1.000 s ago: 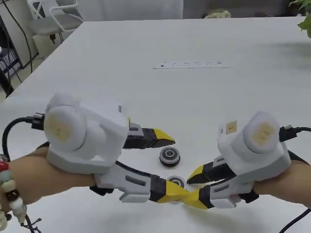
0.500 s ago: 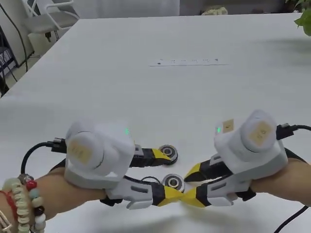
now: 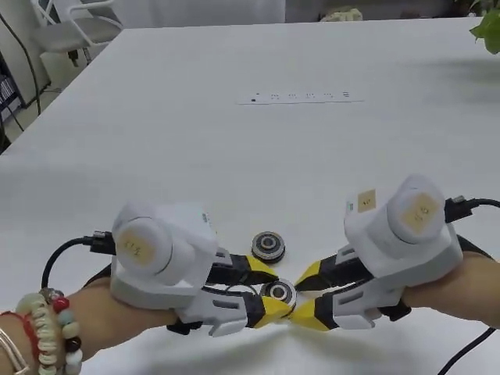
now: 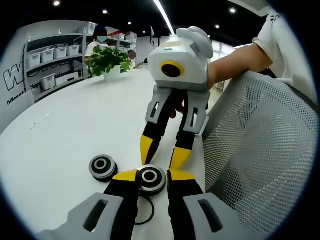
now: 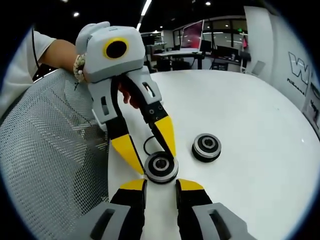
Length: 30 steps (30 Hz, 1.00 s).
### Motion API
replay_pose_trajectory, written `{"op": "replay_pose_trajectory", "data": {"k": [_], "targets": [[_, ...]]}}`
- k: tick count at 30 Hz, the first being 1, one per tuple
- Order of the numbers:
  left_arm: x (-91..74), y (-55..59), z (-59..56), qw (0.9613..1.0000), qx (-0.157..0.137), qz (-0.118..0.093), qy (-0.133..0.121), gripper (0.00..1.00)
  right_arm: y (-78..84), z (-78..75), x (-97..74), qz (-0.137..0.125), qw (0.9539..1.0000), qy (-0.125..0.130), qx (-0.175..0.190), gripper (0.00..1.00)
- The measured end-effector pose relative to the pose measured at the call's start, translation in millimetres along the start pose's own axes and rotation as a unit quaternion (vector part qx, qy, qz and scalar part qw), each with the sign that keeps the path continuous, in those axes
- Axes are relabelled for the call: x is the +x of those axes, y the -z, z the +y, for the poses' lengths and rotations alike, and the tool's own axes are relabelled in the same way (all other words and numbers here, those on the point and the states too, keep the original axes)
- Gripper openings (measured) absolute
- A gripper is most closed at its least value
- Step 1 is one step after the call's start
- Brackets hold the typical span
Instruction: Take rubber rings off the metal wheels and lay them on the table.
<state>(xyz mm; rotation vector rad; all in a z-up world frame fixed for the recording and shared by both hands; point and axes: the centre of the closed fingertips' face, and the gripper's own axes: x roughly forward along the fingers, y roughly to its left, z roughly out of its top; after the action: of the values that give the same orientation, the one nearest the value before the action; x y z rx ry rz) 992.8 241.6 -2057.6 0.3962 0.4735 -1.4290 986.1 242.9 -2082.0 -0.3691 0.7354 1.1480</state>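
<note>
Left gripper [image 4: 152, 175]: clenched on the near wheel, one yellow tip against each side of it.
Right gripper [image 5: 162, 186]: released, its jaws a little apart, pointing straight at the left gripper from the opposite side.
Near wheel [image 5: 161, 166]: lying flat on the counter, held between the left gripper's tips and just ahead of the right gripper's tips, not between them; a dark band runs round its rim.
Second wheel [image 3: 268, 244]: flat on the counter, just beyond the left gripper's upper jaw and near the held wheel but not touching it; untouched by either gripper, dark band on it too.
Thin black loop [image 4: 153, 211]: lying on the counter under the left gripper's jaws, behind the held wheel on that gripper's side.
Counter [image 3: 234, 156]: white, wide, stretching well ahead of both grippers.
White strip [image 3: 301, 98]: flat on the counter, well beyond both grippers.
Hands: one grips each gripper from behind; the left wrist wears bead bracelets [image 3: 39, 332].
</note>
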Motion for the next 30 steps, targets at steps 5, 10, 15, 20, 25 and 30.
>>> {"op": "replay_pose_trajectory", "data": {"k": [5, 10, 15, 20, 25, 30], "targets": [[0.0, 3.3, 2.6, 1.0000, -0.005, 0.001, -0.008, 0.14, -1.0, 0.9, 0.8, -0.002, 1.0000, -0.001, -0.002, 0.21], [1.5, 4.3, 5.2, 0.9996, 0.023, 0.002, -0.016, 0.11, -1.7, 0.9, 1.3, -0.004, 1.0000, -0.001, -0.001, 0.21], [1.5, 4.8, 5.7, 0.9995, 0.027, 0.001, -0.015, 0.10, -4.7, -0.2, 1.7, -0.011, 0.9999, 0.003, -0.006, 0.22], [0.3, 6.9, 6.7, 0.9997, 0.023, 0.003, -0.008, 0.08, -5.3, -1.5, 1.3, -0.014, 0.9999, 0.003, -0.007, 0.20], [-0.5, 8.0, 9.0, 0.9997, 0.022, 0.002, -0.008, 0.08, -3.9, -1.1, 0.2, -0.011, 0.9994, 0.002, -0.032, 0.17], [-0.4, 7.5, 8.7, 0.9997, 0.021, 0.001, -0.008, 0.08, -3.5, -0.8, -0.1, -0.009, 0.9991, 0.001, -0.043, 0.16]]}}
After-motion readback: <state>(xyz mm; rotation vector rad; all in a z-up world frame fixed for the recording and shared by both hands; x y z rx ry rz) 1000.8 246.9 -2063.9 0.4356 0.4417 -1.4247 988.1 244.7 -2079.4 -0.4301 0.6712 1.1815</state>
